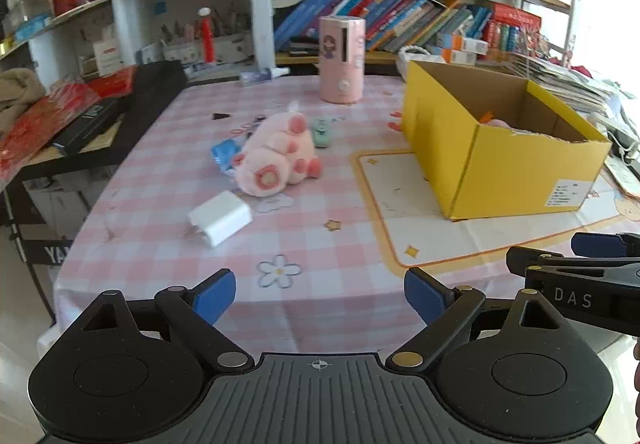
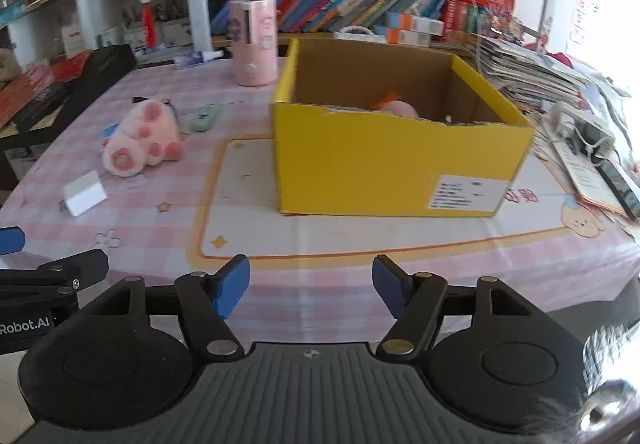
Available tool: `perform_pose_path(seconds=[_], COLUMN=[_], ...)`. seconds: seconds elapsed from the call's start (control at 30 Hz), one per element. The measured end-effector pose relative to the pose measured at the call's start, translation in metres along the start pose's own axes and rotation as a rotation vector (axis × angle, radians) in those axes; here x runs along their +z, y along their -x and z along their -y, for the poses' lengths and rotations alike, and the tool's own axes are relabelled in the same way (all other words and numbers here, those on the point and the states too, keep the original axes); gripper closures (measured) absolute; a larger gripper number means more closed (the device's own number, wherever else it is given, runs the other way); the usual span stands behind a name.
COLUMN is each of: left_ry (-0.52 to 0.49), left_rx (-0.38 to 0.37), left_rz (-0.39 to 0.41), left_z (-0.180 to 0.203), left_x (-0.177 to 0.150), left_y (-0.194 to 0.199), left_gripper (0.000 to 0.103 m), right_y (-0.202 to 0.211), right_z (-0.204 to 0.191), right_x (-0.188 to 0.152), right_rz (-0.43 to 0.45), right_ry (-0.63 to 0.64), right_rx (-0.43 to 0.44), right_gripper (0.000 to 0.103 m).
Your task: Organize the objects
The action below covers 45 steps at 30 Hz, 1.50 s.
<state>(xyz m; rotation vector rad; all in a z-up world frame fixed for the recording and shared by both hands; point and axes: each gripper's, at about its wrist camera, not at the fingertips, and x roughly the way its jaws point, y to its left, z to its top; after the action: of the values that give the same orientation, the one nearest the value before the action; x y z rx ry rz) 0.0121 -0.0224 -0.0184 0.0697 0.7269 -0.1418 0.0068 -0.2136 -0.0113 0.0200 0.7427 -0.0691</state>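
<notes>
Yellow cardboard makes up the open box [image 2: 384,159], standing right of centre in the right wrist view on a white mat with an orange border [image 2: 248,211]. Its inside is plain brown, its front rim is torn ragged, and a white label sits low on its near face. Something pink and soft with an orange tuft [image 2: 394,107] lies inside, mostly hidden by the front wall.

Left of the box, on the pink checked tablecloth [image 1: 160,179], the loose things sit apart from it. A fluffy pink plush toy [image 1: 276,155] lies on its side at the centre of the left wrist view, paws toward the camera. A blue packet [image 1: 224,155] pokes out from under its left side, and a small mint-green item [image 1: 322,131] lies just beside it on the right. Nearer the camera lies a smooth white blocky charger [image 1: 220,217]. A tall pink cylinder [image 1: 342,59] stands upright behind them, near the table's far edge.

Crowded bookshelves [image 1: 400,19] fill the top of the frame, and stacked papers [image 2: 532,71] pile up right of the box.

At the bottom of each view the left gripper [image 1: 320,296] and the right gripper [image 2: 311,286] hover over the near table edge, blue-padded fingers spread wide, holding nothing. Nothing stands between them and the toy.
</notes>
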Motion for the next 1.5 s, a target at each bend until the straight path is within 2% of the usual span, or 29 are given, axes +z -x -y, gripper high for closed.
perform_pose_path(seconds=[0.6,1.23,1.33,1.4,1.5], left_ry=[0.056,0.044,0.048,0.057,0.059], left_rx=[0.092,0.086,0.086,0.083,0.054], left_rz=[0.039,0.041,0.047,0.045,0.029], left_z=[-0.049,-0.066,-0.064,-0.063,-0.06], left_x=[-0.007,-0.005,-0.004,-0.003,-0.002], left_y=[0.022,0.018,0.018,0.017,0.014], left_gripper=[0.01,0.008,0.004,0.002,0.002], right_y=[0.003,0.001,0.002,0.002,0.004], right_z=[-0.054,-0.082,-0.081,-0.079,-0.074], right_x=[0.008,0.014,0.013,0.013,0.012], right_rz=[0.026,0.042,0.044,0.044,0.048], right_ry=[0.069,0.095,0.093,0.085,0.064], right_rx=[0.1,0.11,0.099,0.083,0.057], right_gripper=[0.036,0.035,0.032,0.023,0.018])
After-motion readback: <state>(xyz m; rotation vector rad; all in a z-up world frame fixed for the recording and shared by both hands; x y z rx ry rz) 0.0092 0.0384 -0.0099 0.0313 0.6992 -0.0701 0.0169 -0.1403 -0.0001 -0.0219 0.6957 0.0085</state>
